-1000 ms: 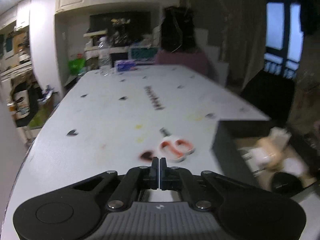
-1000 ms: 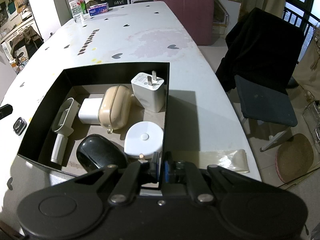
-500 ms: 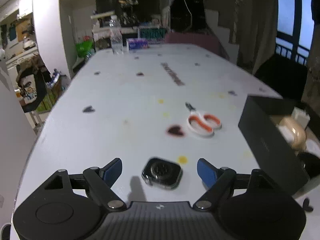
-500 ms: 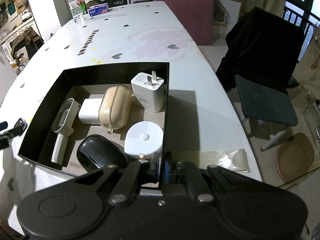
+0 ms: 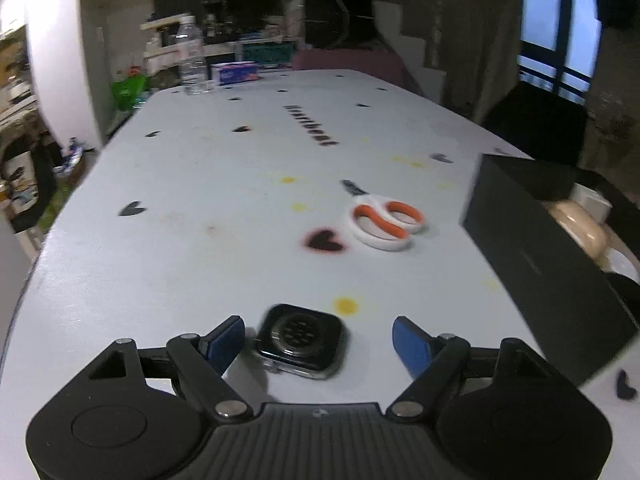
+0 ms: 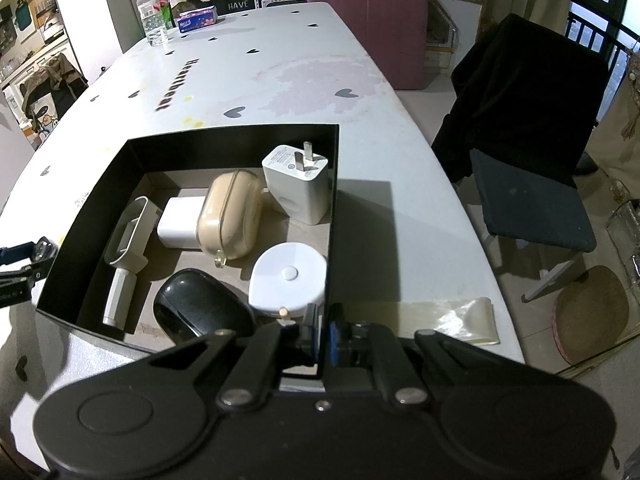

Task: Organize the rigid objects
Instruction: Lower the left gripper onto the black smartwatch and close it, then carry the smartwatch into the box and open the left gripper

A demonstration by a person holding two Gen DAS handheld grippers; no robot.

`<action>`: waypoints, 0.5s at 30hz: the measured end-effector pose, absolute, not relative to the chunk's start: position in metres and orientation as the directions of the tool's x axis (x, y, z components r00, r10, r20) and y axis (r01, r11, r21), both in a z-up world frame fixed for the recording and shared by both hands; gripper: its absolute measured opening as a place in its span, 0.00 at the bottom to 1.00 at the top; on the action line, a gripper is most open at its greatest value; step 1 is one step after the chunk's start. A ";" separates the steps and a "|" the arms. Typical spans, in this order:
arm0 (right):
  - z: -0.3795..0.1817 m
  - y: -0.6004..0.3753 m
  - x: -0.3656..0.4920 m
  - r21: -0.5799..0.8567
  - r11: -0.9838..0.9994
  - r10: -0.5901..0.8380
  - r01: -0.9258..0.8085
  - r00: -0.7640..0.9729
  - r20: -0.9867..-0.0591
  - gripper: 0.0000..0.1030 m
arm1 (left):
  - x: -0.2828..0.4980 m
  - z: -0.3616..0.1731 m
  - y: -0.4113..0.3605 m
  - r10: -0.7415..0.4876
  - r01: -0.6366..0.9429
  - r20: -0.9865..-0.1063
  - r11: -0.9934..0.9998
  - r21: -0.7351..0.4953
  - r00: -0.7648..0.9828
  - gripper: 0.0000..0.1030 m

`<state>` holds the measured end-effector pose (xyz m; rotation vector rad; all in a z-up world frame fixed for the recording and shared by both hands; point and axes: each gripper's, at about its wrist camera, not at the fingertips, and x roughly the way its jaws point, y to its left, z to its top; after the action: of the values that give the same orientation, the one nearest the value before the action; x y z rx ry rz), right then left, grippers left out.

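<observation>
A: Nearest us, the left tool (image 5: 318, 338) sits low over the desk (image 5: 192, 216) with a watch body (image 5: 301, 340) lying back-up between its blue pads (image 5: 408, 344). The jaws are closing in, but the pads are still clear of the watch on both sides, so it holds nothing.

B: And the right tool (image 6: 323, 330)?

A: Pinched shut on the near wall of the black box (image 6: 90, 216), right by the box's corner. The wall edge runs up between the two fingers.

B: What is in the box?

A: Closest to the tool, a black mouse (image 6: 200, 310) and a round white puck (image 6: 289, 276) side by side. Behind them a beige earbud case (image 6: 231, 212) leans over a small white cube charger (image 6: 176, 226), with a white scoop (image 6: 126, 248) along the left wall. A white plug adapter (image 6: 298, 184) stands in the far right corner, prongs up.

B: Anything loose on the desk?

A: Past the watch there is a pair of scissors (image 5: 386, 220) with orange and white handles, lying flat, well apart from the watch and near the box's outer wall. A black heart mark (image 5: 323, 240) is printed just beside them.

B: Farther back?

A: A water bottle (image 5: 192, 60) and a tissue pack (image 5: 236, 72) stand at the far end, and a dark chair (image 6: 528, 140) is beside the desk.
</observation>
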<state>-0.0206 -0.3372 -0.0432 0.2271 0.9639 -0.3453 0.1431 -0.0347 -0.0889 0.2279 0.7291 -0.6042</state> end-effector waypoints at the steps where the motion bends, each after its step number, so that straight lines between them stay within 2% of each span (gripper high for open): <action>1: -0.043 -0.338 -0.020 0.035 0.922 -0.186 0.385 0.522 -0.832 0.06 | 0.141 -0.088 -0.036 -0.443 0.601 -0.686 0.800 -0.012 0.576 0.72; 4: -0.043 -0.338 -0.020 0.034 0.923 -0.187 0.384 0.522 -0.832 0.06 | 0.137 -0.085 -0.040 -0.450 0.620 -0.701 0.784 -0.015 0.553 0.62; 13: -0.043 -0.338 -0.021 0.033 0.923 -0.187 0.384 0.521 -0.833 0.06 | 0.138 -0.087 -0.052 -0.398 0.559 -0.702 0.829 0.000 0.591 0.60; 15: -0.043 -0.337 -0.020 0.031 0.923 -0.188 0.384 0.520 -0.833 0.06 | 0.137 -0.086 -0.052 -0.388 0.549 -0.701 0.836 0.005 0.598 0.55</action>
<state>-0.0205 -0.3368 -0.0434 0.2223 0.9660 -0.3462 0.1375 -0.0525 -0.0859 0.2299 0.7532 -0.5492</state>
